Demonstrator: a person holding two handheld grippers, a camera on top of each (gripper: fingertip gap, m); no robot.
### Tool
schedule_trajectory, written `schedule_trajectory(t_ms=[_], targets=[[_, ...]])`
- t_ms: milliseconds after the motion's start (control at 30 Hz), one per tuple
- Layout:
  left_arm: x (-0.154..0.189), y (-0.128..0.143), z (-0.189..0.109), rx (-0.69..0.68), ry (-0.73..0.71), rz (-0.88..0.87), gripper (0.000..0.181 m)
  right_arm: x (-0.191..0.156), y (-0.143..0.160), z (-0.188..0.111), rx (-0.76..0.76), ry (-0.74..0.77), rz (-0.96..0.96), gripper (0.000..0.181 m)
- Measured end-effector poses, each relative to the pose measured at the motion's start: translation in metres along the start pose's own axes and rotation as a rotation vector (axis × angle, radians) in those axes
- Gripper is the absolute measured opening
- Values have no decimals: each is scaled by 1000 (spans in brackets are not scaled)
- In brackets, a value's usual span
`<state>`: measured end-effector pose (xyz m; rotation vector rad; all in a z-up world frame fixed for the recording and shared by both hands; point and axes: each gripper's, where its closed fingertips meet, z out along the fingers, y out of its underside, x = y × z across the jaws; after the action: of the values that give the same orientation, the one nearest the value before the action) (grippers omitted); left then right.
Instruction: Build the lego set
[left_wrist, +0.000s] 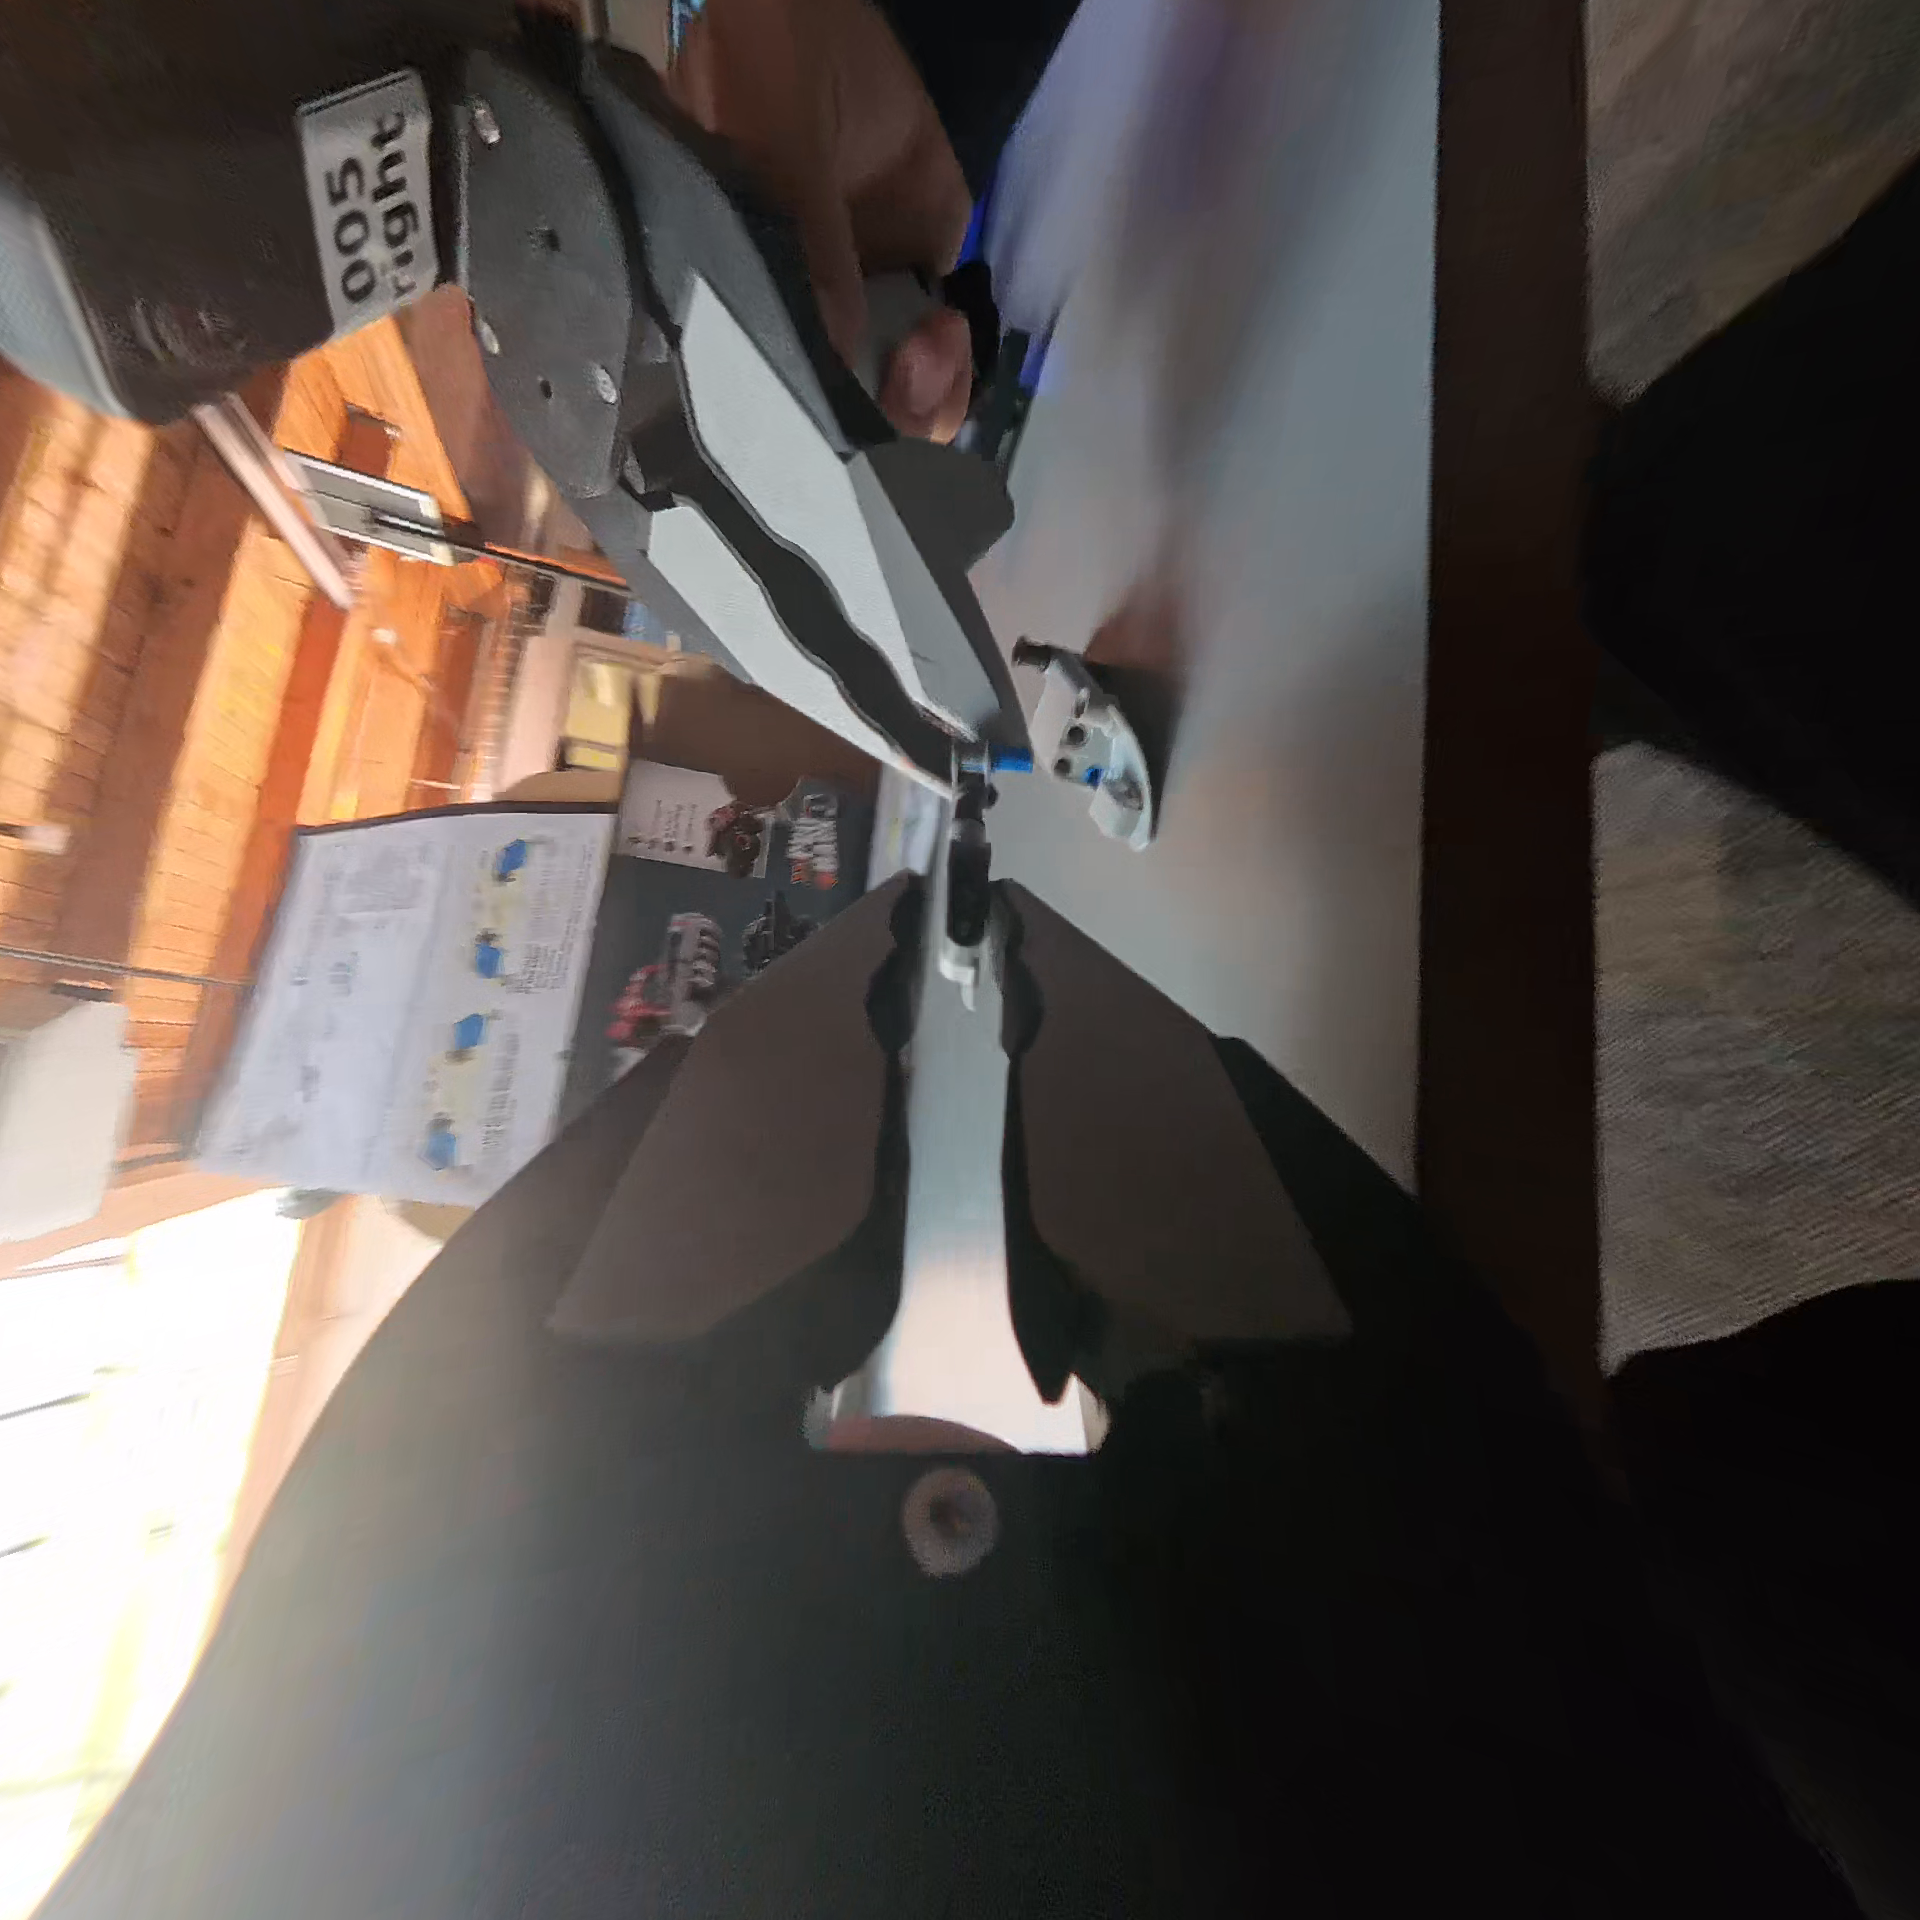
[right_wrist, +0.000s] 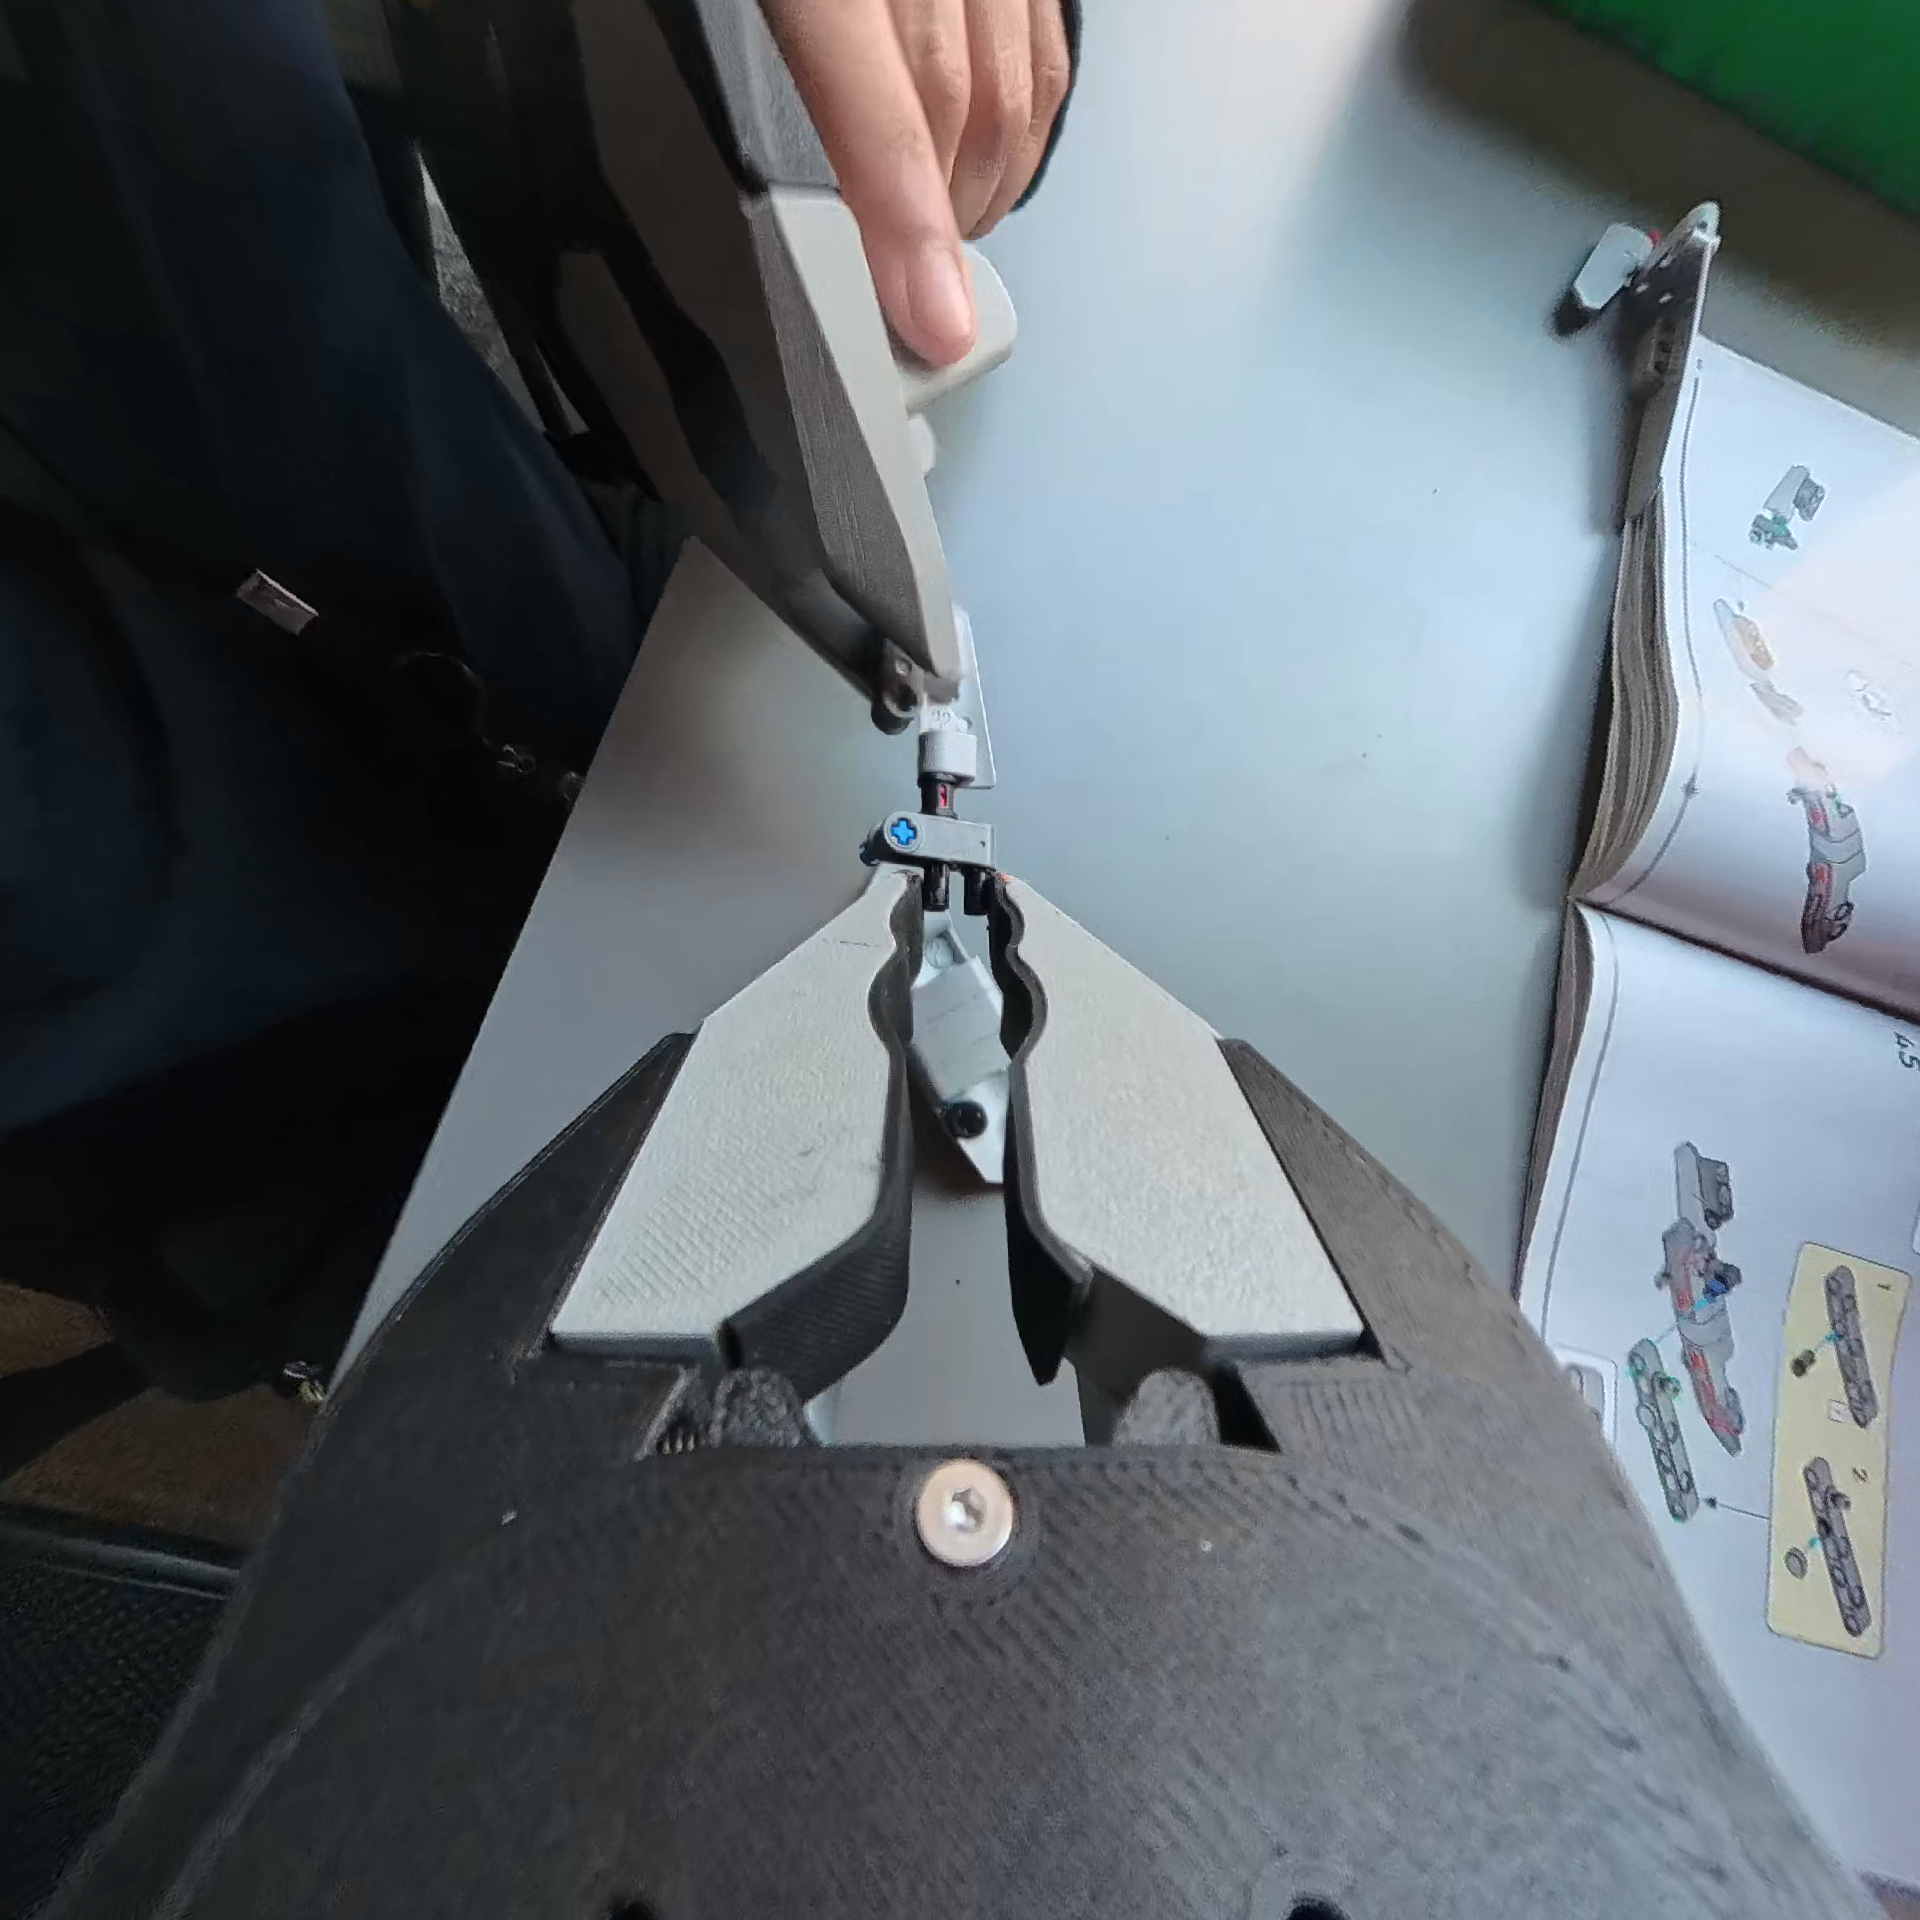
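Lego piece: grey part (left_wrist: 964, 925) clamped in the left gripper (left_wrist: 961, 914) above the bench (left_wrist: 1247, 520); right gripper (left_wrist: 961, 753) pinches another at the tips
Loose piece: white part (left_wrist: 1091, 743) on the bench
Right wrist view: right gripper (right_wrist: 951, 899) closed on a grey piece (right_wrist: 961, 1023); left gripper (right_wrist: 930, 675) holds its mate; booklet (right_wrist: 1766, 1039) beside

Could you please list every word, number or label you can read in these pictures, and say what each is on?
I do not copy out writing; here is where it stands.
Grey tag on the right gripper: clear print.
Instruction sheet: too blurred to read.
Dark printed box: too blurred to read.
Open instruction booklet: small page and step numbers.
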<state>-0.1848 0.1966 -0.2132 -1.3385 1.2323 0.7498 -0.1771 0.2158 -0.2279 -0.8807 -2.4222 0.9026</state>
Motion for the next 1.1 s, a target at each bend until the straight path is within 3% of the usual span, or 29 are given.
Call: schedule_trajectory(t_ms=[67, 233, 400, 733, 867, 1100], targets=[[4, -3, -2, 30, 112, -207, 20, 3, 8, 0, -36, 24, -9, 9], [-14, -3, -9, 68, 366, -782, 26, 0, 10, -4, -29, 25, -35, 9], [-2, -14, -8, 76, 642, -1077, 24, -7, -1, -2, -4, 19, -86, 9], [9, -13, 7, 24, 702, -1132, 13, -10, -1, -2, 12, 32, -98, 9], [7, -13, 7, 38, 713, -1141, 0, -11, 0, 0, 17, 22, -89, 9], [11, -6, 11, -13, 706, -1110, 1, -10, 3, 4, -5, 32, -96, 9]])
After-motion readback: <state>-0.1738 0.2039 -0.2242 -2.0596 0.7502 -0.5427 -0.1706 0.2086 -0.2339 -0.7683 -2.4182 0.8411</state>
